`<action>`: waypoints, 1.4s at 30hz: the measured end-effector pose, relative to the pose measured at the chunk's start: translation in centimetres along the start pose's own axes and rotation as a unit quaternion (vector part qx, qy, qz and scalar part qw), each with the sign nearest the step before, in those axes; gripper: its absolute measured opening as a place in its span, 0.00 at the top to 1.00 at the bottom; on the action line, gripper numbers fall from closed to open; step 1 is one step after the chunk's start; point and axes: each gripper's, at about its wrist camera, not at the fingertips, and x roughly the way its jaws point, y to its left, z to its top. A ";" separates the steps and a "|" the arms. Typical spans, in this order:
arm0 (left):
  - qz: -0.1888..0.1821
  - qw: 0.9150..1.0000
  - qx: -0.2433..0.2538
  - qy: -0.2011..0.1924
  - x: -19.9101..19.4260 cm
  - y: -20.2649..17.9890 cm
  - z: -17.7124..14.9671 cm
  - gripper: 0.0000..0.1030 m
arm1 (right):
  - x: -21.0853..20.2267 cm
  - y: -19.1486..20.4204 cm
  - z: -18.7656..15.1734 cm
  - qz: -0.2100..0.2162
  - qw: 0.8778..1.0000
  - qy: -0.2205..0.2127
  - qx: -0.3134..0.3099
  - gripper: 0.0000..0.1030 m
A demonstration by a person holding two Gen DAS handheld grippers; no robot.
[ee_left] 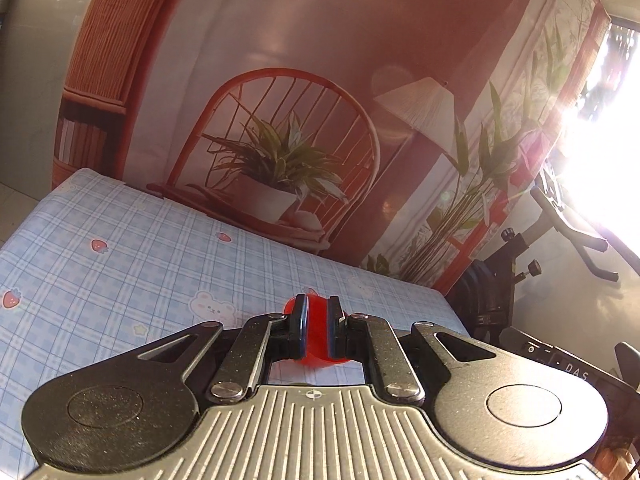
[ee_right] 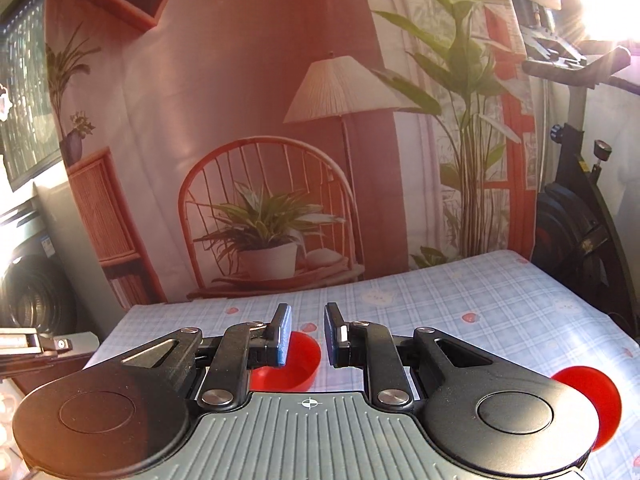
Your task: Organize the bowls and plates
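The left gripper (ee_left: 317,330) pinches a red dish (ee_left: 318,336) above the checked counter (ee_left: 120,260). The right gripper (ee_right: 308,334) hangs spread over a red bowl (ee_right: 298,364); a red plate (ee_right: 596,396) lies apart. Stacking looks barely begun.

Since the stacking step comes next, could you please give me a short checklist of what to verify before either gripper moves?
1. Left gripper closed on a red dish: ok, a red piece sits between its fingers.
2. Which dish that is, bowl or plate: cannot tell, mostly hidden.
3. Right gripper open and free: ok, nothing between its fingers.
4. Red bowl upright on the tablecloth: ok, opening faces up, below the right gripper's left finger.
5. Red plate reachable: cannot tell, partly hidden behind the gripper body.
6. Bowl empty: ok where its inside shows.
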 end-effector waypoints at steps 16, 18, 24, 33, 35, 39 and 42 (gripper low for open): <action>0.053 0.995 0.057 -0.064 -4.6 -1.0 3.2 0.90 | -3.2 -0.9 3.8 0.023 0.998 -0.057 0.001 0.82; 0.063 0.994 0.069 -0.060 -4.0 -0.8 3.4 0.90 | -2.9 -0.8 3.1 0.021 0.998 -0.051 -0.004 0.82; 0.073 0.991 0.102 -0.050 -2.1 -0.2 3.7 0.90 | -0.6 -1.1 1.1 0.007 1.000 -0.021 0.000 0.82; 0.050 0.988 0.148 -0.023 1.7 0.5 3.3 0.89 | 4.5 -0.9 -1.4 0.000 0.999 0.035 -0.010 0.77; 0.061 0.986 0.153 -0.017 2.8 0.7 3.2 0.89 | 5.5 -0.8 -1.7 -0.001 0.999 0.043 -0.012 0.74; 0.063 0.985 0.160 0.012 5.8 1.0 2.9 0.89 | 7.4 -0.6 -1.9 0.000 0.998 0.057 -0.022 0.72; 0.072 0.980 0.183 0.030 8.2 0.6 2.5 0.89 | 10.5 -0.9 -2.0 0.003 0.996 0.080 -0.025 0.72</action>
